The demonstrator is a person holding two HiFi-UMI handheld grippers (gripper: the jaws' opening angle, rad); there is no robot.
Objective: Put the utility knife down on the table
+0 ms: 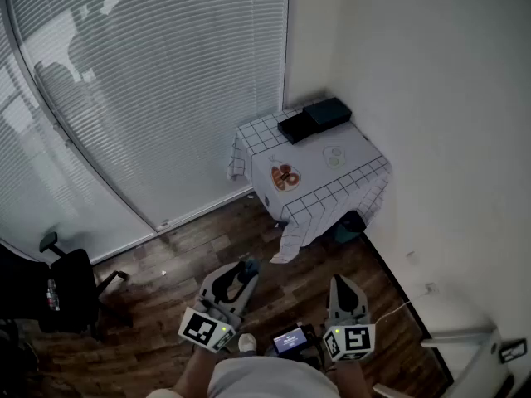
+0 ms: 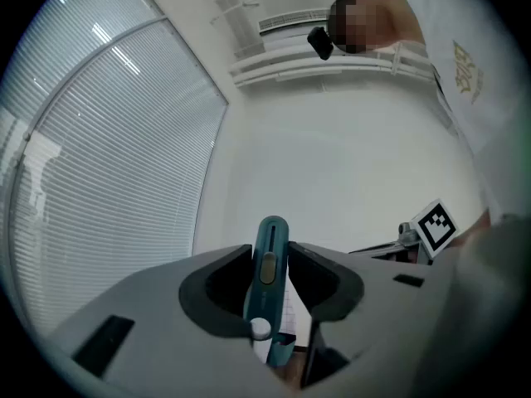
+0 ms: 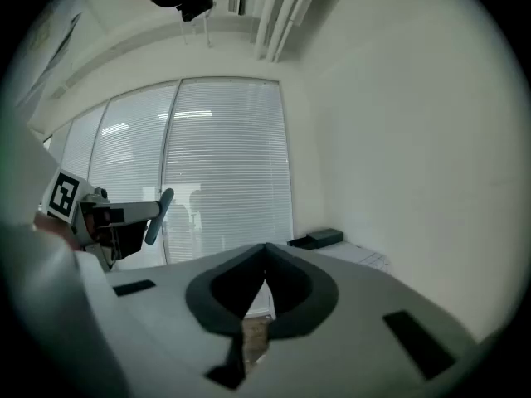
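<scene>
Between the jaws of my left claw stands the utility knife, a teal body with a yellowish slider, clamped from both sides with its rounded end poking out past the jaw tips. From the head view, that left claw sits low and left of centre, held above the wooden floor, and a blue end of the knife shows at its front. In the right gripper view the knife sticks out slantwise from the left claw, in front of the blinds.

My right claw has its jaws pressed together with nothing between them. It hovers just beside the left one, to its right.

Ahead of both claws, well apart from them, the table stands in the corner under a white grid-patterned cloth. Two dark boxes lie at its far edge, with an orange-marked plate nearer me. So the knife is not on the table; it is up in my left claw.
</scene>
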